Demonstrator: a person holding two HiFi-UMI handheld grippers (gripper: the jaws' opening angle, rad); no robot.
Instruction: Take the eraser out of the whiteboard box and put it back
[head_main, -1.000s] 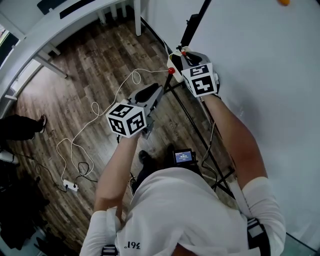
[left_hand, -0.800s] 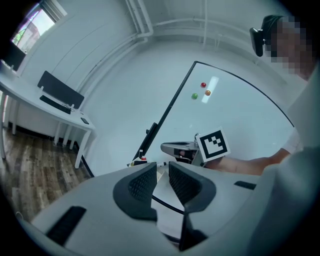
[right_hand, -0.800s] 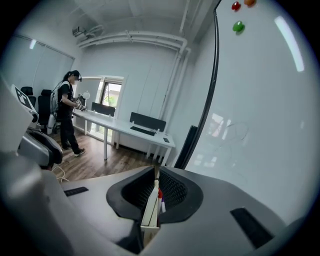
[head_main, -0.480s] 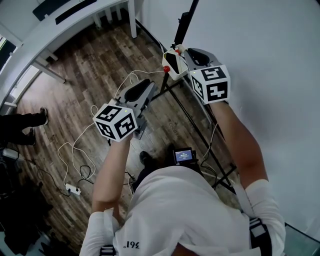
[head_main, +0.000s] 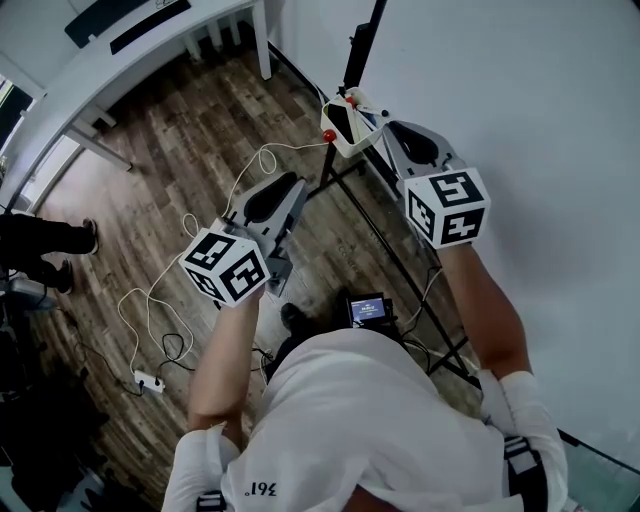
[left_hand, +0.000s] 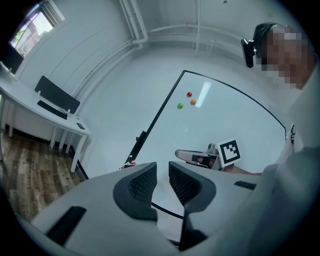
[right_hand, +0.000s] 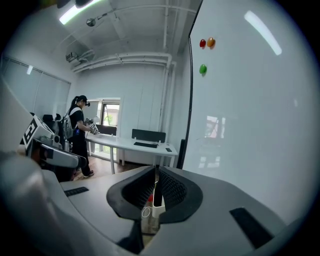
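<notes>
The white whiteboard box (head_main: 336, 143) hangs at the lower corner of the whiteboard (head_main: 520, 90), with the black eraser (head_main: 345, 120) lying in it beside a red knob (head_main: 328, 135). My right gripper (head_main: 398, 132) hovers just right of the box, apart from it. Its jaws have just been closing and stand shut to a thin slit (right_hand: 155, 192) with nothing between them; the box (right_hand: 155, 212) shows through the slit. My left gripper (head_main: 290, 190) floats lower left of the box, its jaws (left_hand: 161, 182) open and empty. The right gripper (left_hand: 200, 157) also shows in the left gripper view.
Black stand legs (head_main: 390, 250) run under the board. A white cable (head_main: 190, 220) and power strip (head_main: 148, 381) lie on the wooden floor. A white desk (head_main: 120, 50) stands at the back. Coloured magnets (right_hand: 203, 69) stick to the board. Another person (right_hand: 79, 130) stands by the desk.
My right gripper has drawn back from the box toward the lower right, leaving the eraser in it. The left gripper has drifted down and left in the head view.
</notes>
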